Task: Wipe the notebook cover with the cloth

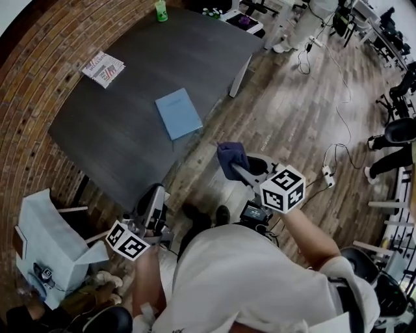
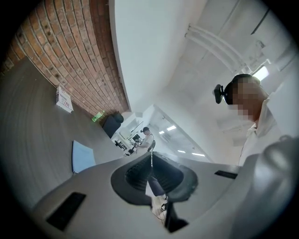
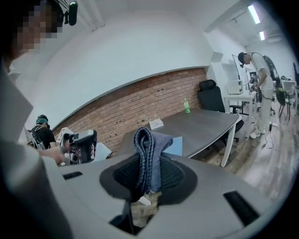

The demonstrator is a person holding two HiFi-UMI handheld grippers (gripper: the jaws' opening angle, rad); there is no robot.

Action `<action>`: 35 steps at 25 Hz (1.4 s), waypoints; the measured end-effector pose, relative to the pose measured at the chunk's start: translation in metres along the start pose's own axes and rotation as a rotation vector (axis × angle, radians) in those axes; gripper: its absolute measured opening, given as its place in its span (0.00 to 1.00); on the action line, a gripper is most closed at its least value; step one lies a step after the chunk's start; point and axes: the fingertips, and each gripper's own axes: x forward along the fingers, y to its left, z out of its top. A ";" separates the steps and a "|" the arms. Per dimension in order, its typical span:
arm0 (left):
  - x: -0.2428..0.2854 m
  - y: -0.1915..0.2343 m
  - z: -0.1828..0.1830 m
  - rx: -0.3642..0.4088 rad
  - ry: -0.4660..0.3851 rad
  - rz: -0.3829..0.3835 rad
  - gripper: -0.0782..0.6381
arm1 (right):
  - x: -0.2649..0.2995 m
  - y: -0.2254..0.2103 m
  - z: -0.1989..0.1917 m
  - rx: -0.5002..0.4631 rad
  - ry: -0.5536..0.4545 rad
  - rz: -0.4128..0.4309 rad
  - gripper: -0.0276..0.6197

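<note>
The right claw [image 1: 242, 170] is pinching a dark blue cloth [image 3: 148, 149], folded so a thick wad sticks out past the tips, which looks to me like a pad made ready for rubbing. It hangs in the air off the near edge of the desk [image 1: 117, 130], pointed toward the blue notebook [image 1: 178, 114]. The notebook lies flat and shut near that edge, cover up, well apart from the cloth, so I'd say wiping hasn't begun. The left claw [image 2: 150, 163] is pressed together on nothing and held low at the person's side, out of the way; it may come in to steady the notebook.

By my count there are two claws, one cloth and one notebook. Farther back on the desk are one leaflet [image 1: 104, 68] and one green bottle [image 1: 160, 10].
</note>
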 end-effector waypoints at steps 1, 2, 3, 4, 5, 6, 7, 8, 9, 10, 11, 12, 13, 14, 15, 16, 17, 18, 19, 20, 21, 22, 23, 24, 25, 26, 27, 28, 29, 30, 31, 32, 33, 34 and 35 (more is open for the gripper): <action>-0.001 -0.007 -0.004 0.006 -0.007 0.004 0.12 | -0.010 0.000 0.000 0.002 -0.012 0.004 0.20; -0.002 -0.013 -0.008 0.010 -0.010 0.010 0.12 | -0.018 -0.001 0.000 0.003 -0.024 0.010 0.20; -0.002 -0.018 -0.013 0.013 -0.008 0.016 0.12 | -0.025 -0.001 0.000 0.004 -0.035 0.016 0.20; -0.001 -0.023 -0.017 0.016 -0.004 0.022 0.12 | -0.031 0.000 0.001 0.004 -0.046 0.023 0.20; -0.001 -0.028 -0.022 0.017 -0.001 0.027 0.12 | -0.036 0.000 0.001 0.006 -0.054 0.030 0.20; 0.000 -0.033 -0.025 0.020 0.000 0.032 0.12 | -0.041 0.001 0.000 0.009 -0.059 0.038 0.20; -0.001 -0.038 -0.027 0.025 -0.002 0.034 0.12 | -0.045 0.002 -0.001 0.011 -0.063 0.047 0.20; -0.002 -0.043 -0.028 0.032 -0.006 0.035 0.12 | -0.048 0.004 -0.002 0.012 -0.067 0.054 0.20; -0.003 -0.047 -0.028 0.040 -0.010 0.035 0.12 | -0.050 0.006 -0.002 0.011 -0.071 0.060 0.20; -0.005 -0.051 -0.028 0.048 -0.012 0.033 0.12 | -0.052 0.009 -0.002 0.010 -0.075 0.064 0.20; -0.007 -0.054 -0.028 0.053 -0.012 0.029 0.12 | -0.054 0.012 -0.002 0.010 -0.081 0.065 0.20; -0.009 -0.057 -0.027 0.058 -0.010 0.024 0.12 | -0.057 0.016 -0.002 0.010 -0.087 0.064 0.20; -0.010 -0.060 -0.027 0.062 -0.008 0.016 0.12 | -0.060 0.019 -0.001 0.010 -0.096 0.062 0.20; -0.011 -0.063 -0.026 0.067 -0.007 0.007 0.12 | -0.063 0.023 0.000 0.010 -0.104 0.060 0.20; -0.013 -0.066 -0.024 0.073 -0.005 -0.004 0.12 | -0.066 0.028 0.001 0.011 -0.113 0.057 0.20; -0.015 -0.068 -0.023 0.079 -0.003 -0.014 0.12 | -0.069 0.033 0.002 0.012 -0.122 0.053 0.20; -0.018 -0.070 -0.020 0.083 0.001 -0.025 0.12 | -0.071 0.039 0.003 0.014 -0.132 0.048 0.20; -0.023 -0.072 -0.018 0.087 0.005 -0.035 0.12 | -0.073 0.046 0.004 0.016 -0.144 0.041 0.20; -0.028 -0.072 -0.016 0.090 0.010 -0.044 0.12 | -0.075 0.053 0.005 0.019 -0.157 0.032 0.20; -0.034 -0.073 -0.015 0.092 0.017 -0.053 0.12 | -0.076 0.060 0.005 0.022 -0.168 0.022 0.20; -0.041 -0.074 -0.015 0.092 0.026 -0.063 0.12 | -0.078 0.068 0.004 0.027 -0.179 0.011 0.20; -0.048 -0.076 -0.014 0.091 0.038 -0.076 0.12 | -0.080 0.076 0.002 0.034 -0.188 -0.003 0.20; -0.056 -0.079 -0.015 0.089 0.052 -0.092 0.12 | -0.082 0.084 -0.001 0.044 -0.196 -0.017 0.20; -0.064 -0.082 -0.014 0.088 0.068 -0.110 0.12 | -0.084 0.094 -0.005 0.057 -0.203 -0.030 0.20; -0.072 -0.086 -0.014 0.089 0.083 -0.128 0.12 | -0.086 0.105 -0.010 0.072 -0.208 -0.042 0.20; -0.082 -0.089 -0.013 0.091 0.097 -0.146 0.12 | -0.089 0.117 -0.016 0.085 -0.212 -0.052 0.20; -0.091 -0.092 -0.012 0.090 0.107 -0.162 0.12 | -0.091 0.129 -0.021 0.094 -0.216 -0.062 0.20; -0.100 -0.093 -0.011 0.088 0.115 -0.179 0.12 | -0.094 0.141 -0.027 0.099 -0.222 -0.076 0.20; -0.108 -0.094 -0.011 0.083 0.122 -0.197 0.12 | -0.097 0.152 -0.032 0.101 -0.230 -0.093 0.20; -0.114 -0.095 -0.012 0.079 0.132 -0.216 0.12 | -0.101 0.162 -0.037 0.103 -0.238 -0.113 0.20; -0.120 -0.098 -0.014 0.076 0.143 -0.236 0.12 | -0.107 0.171 -0.042 0.107 -0.246 -0.133 0.20; -0.126 -0.101 -0.016 0.075 0.154 -0.255 0.12 | -0.113 0.180 -0.047 0.112 -0.252 -0.150 0.20; -0.130 -0.105 -0.017 0.075 0.162 -0.272 0.12 | -0.119 0.188 -0.052 0.117 -0.258 -0.164 0.20; -0.134 -0.110 -0.017 0.077 0.167 -0.287 0.12 | -0.125 0.195 -0.056 0.121 -0.262 -0.175 0.20; -0.137 -0.114 -0.017 0.079 0.169 -0.297 0.12 | -0.131 0.200 -0.059 0.123 -0.265 -0.184 0.20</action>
